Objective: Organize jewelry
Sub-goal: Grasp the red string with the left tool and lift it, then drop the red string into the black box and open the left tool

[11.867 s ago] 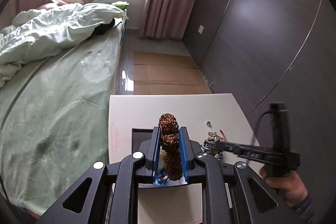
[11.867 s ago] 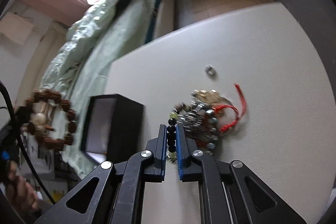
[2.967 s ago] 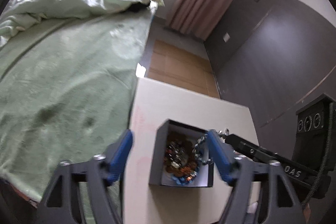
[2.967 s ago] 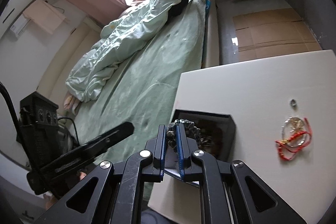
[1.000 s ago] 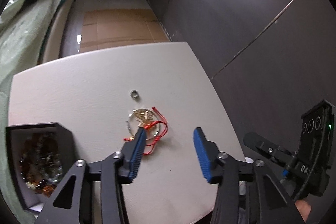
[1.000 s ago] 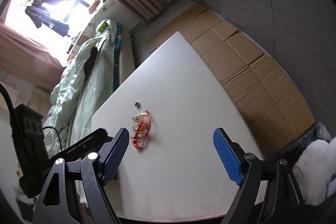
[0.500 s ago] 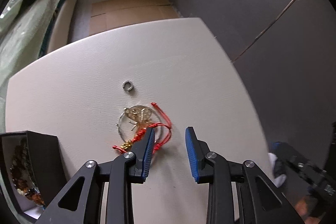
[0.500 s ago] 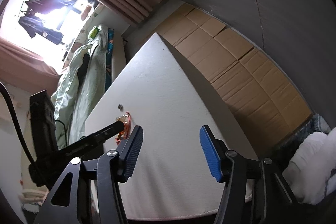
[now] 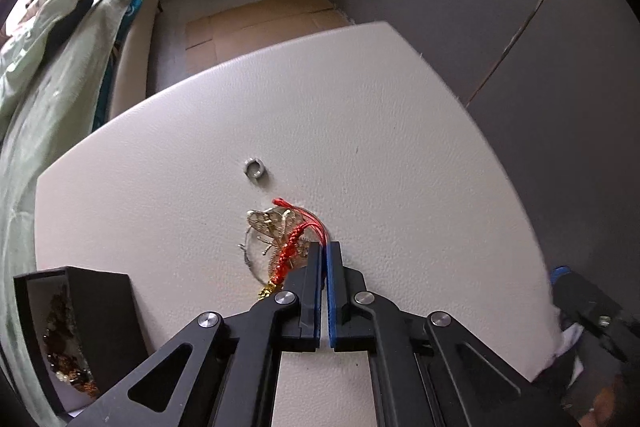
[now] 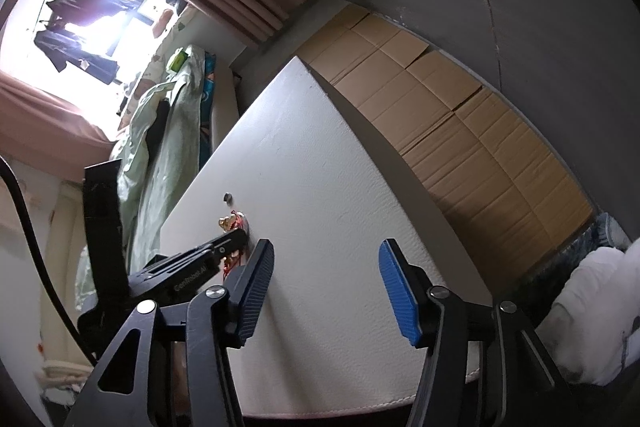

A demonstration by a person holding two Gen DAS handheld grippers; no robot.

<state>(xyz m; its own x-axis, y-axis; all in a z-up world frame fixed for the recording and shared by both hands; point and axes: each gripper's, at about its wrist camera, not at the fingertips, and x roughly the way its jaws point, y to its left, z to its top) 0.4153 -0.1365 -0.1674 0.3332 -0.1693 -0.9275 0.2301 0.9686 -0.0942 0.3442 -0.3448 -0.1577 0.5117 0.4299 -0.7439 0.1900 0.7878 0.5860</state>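
Left claw (image 9: 324, 247) clamped on red cord bracelet with gold charm (image 9: 286, 231); next lift it to black open box (image 9: 76, 331), low-left; right claw (image 10: 326, 277) apart, empty.

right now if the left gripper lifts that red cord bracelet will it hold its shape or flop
Probably flops: the red cord bracelet is thin knotted string lying slack on the table. Its gold charm would likely dangle and swing. It looks light.
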